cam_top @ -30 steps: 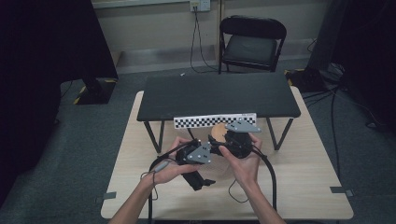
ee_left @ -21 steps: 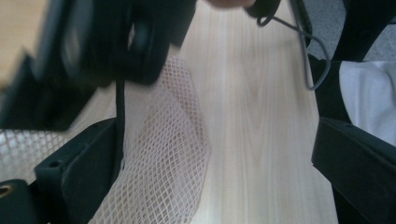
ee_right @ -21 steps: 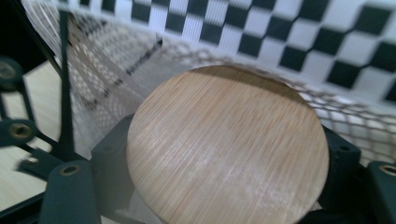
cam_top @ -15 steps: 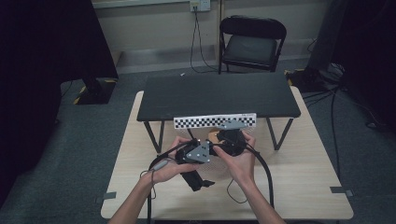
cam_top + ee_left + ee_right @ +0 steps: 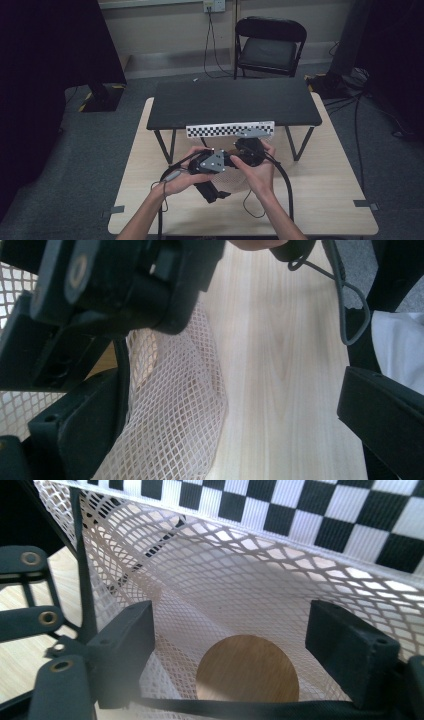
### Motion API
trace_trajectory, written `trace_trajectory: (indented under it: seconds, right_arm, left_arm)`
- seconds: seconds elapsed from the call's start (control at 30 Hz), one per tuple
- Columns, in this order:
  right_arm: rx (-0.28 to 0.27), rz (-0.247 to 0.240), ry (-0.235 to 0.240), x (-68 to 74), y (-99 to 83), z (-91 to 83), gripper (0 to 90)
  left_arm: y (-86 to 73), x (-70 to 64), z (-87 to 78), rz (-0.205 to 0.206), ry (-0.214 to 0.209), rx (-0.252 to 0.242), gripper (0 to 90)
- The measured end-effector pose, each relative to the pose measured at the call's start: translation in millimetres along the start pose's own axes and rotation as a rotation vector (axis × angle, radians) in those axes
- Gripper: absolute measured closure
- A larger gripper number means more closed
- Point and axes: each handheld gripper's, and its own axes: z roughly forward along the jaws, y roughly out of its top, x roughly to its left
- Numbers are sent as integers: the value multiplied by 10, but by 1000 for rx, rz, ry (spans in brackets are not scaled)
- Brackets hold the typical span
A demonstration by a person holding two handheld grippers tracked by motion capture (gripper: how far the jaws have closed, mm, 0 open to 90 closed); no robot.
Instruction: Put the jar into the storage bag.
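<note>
Between the two grippers, over the wooden table [image 5: 320, 200], a white mesh bag [image 5: 240, 595] is held, a round wooden disc [image 5: 247, 676] inside. The right gripper [image 5: 230, 650] is spread wide; the left gripper [image 5: 220, 405] is seen gaping, mesh against one jaw. The disc could be spilled if the mesh slips.

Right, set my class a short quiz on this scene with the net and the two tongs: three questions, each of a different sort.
1. True or false: the white net lies between the open jaws of the right tongs.
2. Which round thing shows through the net in the right gripper view? A) a wooden disc B) a red ball C) a metal lid
3. Fill in: the checkered strip sits along the near edge of the ___ table.

Key: 1 true; 2 A; 3 black.
</note>
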Motion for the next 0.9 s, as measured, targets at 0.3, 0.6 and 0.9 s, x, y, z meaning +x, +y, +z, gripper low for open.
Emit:
trace_trajectory:
  seconds: [0.3, 0.6, 0.9]
  right_arm:
    - [-30, -1, 27, -29, -16, -45, 158]
    - [-41, 5, 38, -70, -37, -77, 145]
    - [-46, -7, 52, -55, -40, -134, 117]
  left_arm:
    - [-18, 28, 8, -15, 2, -15, 5]
    - [-26, 31, 52, -23, 41, -38, 14]
    - [-24, 62, 36, -58, 73, -79, 37]
